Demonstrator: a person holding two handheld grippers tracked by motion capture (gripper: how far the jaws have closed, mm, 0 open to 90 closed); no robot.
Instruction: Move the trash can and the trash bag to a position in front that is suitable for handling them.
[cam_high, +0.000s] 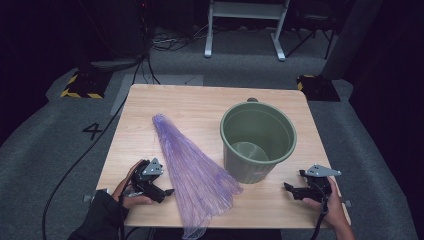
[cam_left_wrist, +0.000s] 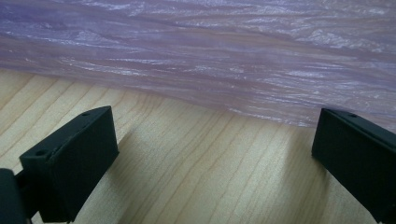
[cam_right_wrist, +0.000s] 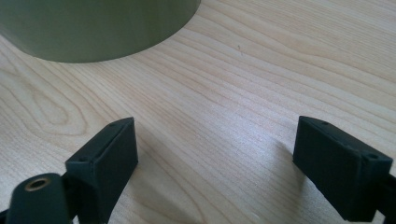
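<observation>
A crumpled purple plastic bag (cam_high: 192, 167) lies across the wooden table (cam_high: 200, 102), its lower end hanging over the near edge. To its right stands an empty green bucket (cam_high: 257, 140). My left gripper (cam_high: 169, 192) rests on the table just left of the bag, jaws open and pointing at it; the bag (cam_left_wrist: 224, 56) lies a short way beyond the jaws, with bare wood between them. My right gripper (cam_high: 287, 189) sits near the front right, open, aimed toward the bucket's base (cam_right_wrist: 93, 28), nothing between its jaws.
The table stands on grey carpet. Behind it are a white metal frame (cam_high: 245, 25), cables on the floor and two yellow-and-black striped blocks (cam_high: 82, 85). A cable (cam_high: 85, 155) runs along the floor left of the table.
</observation>
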